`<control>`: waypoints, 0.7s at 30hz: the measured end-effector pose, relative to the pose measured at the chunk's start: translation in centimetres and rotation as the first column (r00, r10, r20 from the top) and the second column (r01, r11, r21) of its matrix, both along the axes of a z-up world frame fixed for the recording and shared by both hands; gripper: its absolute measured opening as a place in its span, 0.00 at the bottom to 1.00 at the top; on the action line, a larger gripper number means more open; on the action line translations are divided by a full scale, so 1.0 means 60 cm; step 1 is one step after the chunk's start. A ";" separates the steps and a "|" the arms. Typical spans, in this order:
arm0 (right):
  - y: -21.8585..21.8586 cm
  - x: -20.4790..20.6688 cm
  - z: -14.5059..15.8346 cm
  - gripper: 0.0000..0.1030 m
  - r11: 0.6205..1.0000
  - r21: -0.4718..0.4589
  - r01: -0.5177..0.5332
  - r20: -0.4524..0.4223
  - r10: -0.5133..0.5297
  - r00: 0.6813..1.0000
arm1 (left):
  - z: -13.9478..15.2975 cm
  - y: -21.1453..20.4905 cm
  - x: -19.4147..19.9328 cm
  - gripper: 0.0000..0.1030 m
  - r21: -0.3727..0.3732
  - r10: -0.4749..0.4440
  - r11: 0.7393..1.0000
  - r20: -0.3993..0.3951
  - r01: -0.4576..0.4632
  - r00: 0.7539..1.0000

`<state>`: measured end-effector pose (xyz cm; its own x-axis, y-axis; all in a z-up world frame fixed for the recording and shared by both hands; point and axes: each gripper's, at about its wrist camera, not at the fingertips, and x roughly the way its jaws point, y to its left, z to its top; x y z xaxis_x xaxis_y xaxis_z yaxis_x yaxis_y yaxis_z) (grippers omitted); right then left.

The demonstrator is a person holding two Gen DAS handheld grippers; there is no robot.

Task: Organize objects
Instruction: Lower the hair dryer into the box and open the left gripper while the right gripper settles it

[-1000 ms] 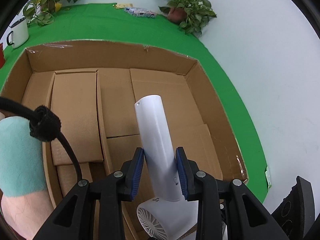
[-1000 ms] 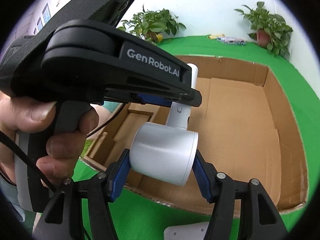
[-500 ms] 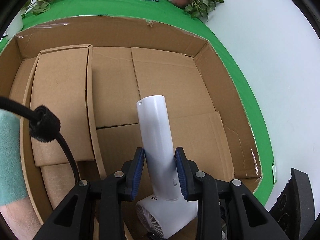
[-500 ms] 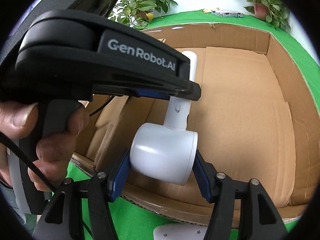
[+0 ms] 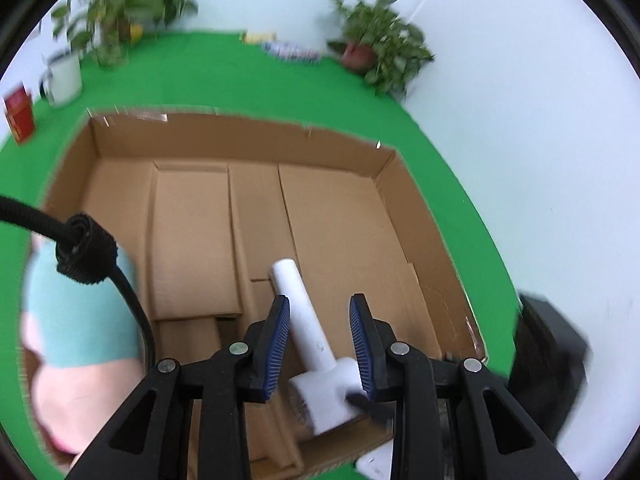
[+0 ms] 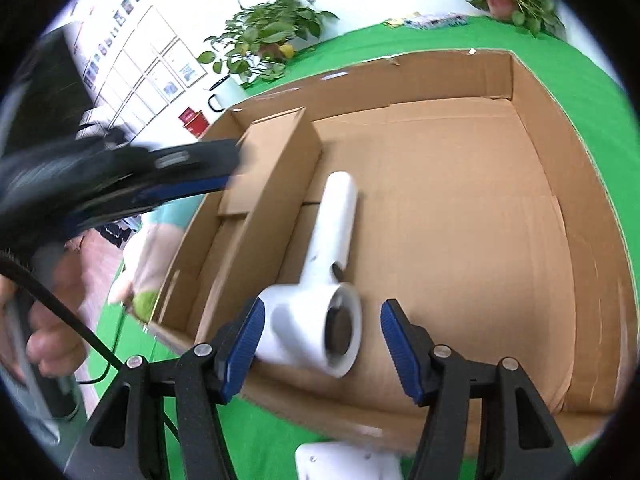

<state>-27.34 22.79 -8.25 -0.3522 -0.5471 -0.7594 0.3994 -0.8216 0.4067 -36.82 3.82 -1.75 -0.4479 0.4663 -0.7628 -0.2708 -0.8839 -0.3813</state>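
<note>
A white hair dryer (image 5: 308, 328) lies on the floor of the open cardboard box (image 5: 240, 132), handle pointing to the far wall. My left gripper (image 5: 320, 340) hovers above it, open, its blue pads clear of the thin handle seen between them. In the right wrist view the hair dryer (image 6: 336, 224) rests with its round nozzle facing me. My right gripper (image 6: 322, 340) is open around the head, and its right pad stands apart from the nozzle. The left gripper (image 6: 120, 176) shows there as a blurred black shape at the left, over the box (image 6: 400, 80) edge.
A raised cardboard divider (image 6: 276, 168) runs along the box's left side. On the green cloth behind stand two potted plants (image 5: 376, 52), a white mug (image 5: 62, 76), a red box (image 5: 18, 118) and flat packets (image 5: 288, 50). A teal sleeve (image 5: 80, 312) and black cable (image 5: 132, 304) are at left.
Both grippers held the hair dryer before. It now lies on the box floor, turned so its nozzle faces the right camera. The left gripper has pulled up and back off the handle.
</note>
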 end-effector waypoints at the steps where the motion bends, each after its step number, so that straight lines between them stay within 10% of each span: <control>1: 0.000 -0.011 0.000 0.57 1.000 -0.011 0.009 0.013 -0.009 1.000 | 0.006 -0.003 0.012 0.28 -0.013 0.000 1.000 -0.019 -0.001 1.000; 10: -0.070 -0.064 -0.029 0.28 0.981 0.176 -0.085 0.076 0.073 0.994 | 0.009 -0.046 0.066 0.28 -0.042 0.034 0.998 -0.046 -0.036 0.998; 21: -0.086 -0.051 -0.041 0.27 0.992 0.124 0.016 0.115 -0.031 0.993 | -0.006 -0.092 0.094 0.28 0.029 0.058 0.998 -0.007 -0.058 0.998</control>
